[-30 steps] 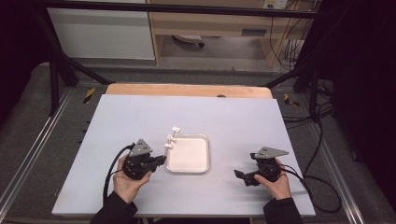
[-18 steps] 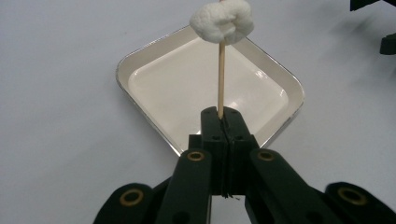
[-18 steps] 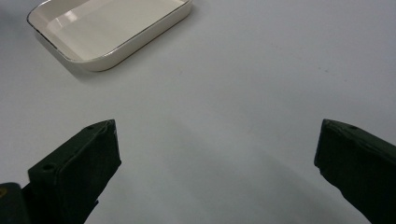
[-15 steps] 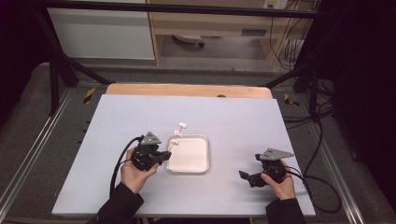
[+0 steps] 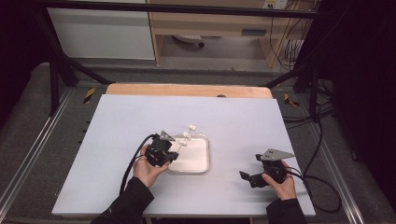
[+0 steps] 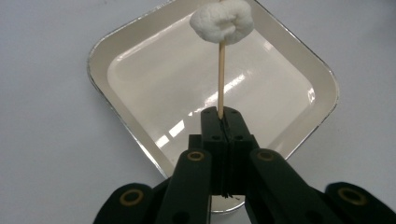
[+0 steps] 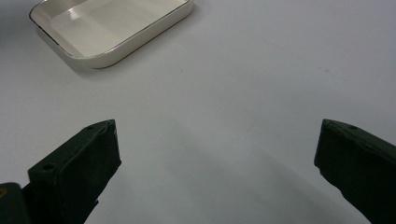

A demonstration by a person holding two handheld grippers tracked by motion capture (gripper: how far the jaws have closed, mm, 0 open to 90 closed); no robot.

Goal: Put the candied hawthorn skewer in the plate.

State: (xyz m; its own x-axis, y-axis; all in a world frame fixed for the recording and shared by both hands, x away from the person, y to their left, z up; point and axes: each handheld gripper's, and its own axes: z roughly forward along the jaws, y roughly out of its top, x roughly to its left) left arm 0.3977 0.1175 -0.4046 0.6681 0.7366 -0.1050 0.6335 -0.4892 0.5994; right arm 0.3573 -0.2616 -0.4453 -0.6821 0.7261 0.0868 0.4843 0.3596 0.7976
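Stick (image 6: 221,77) with marshmallow (image 6: 222,20) pinched tight in left gripper (image 6: 220,116), up over the tray (image 6: 122,140). Not set down inside yet. Right gripper (image 7: 217,154) spread wide, holding nothing.

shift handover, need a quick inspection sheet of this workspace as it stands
surface: pale grey table top, bare apart from the job's things
job's things: white tray with nothing in it; wooden skewer with marshmallows over it
clutter: nothing seen
grippers: left gripper shut on the skewer; right gripper open, holding nothing, apart from the tray
cables: black cable trails from left gripper; another from right
surroundings: metal frame, wooden shelf unit behind
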